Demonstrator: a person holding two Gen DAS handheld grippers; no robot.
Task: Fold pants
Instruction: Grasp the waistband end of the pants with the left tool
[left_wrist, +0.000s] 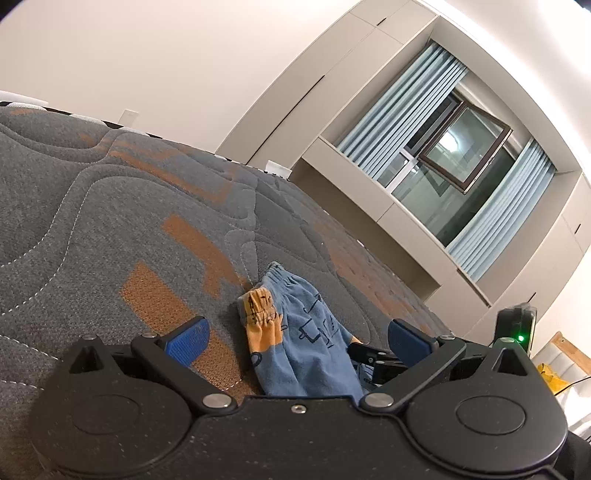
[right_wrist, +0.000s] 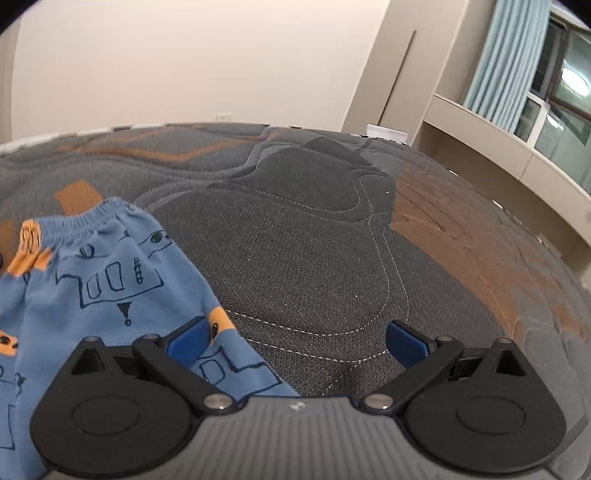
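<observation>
Blue pants (left_wrist: 306, 332) lie between the spread left tongs (left_wrist: 295, 336).

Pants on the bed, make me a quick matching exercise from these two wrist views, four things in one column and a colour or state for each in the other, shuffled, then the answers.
Column one:
1. pants
2. mattress
3. curtains
4. left gripper

Column two:
A. open, holding nothing
B. pale blue, hanging by the window
C. blue with orange patches and dark drawings
D. grey quilted with brown-orange shapes

Pairs: 1-C, 2-D, 3-B, 4-A
</observation>
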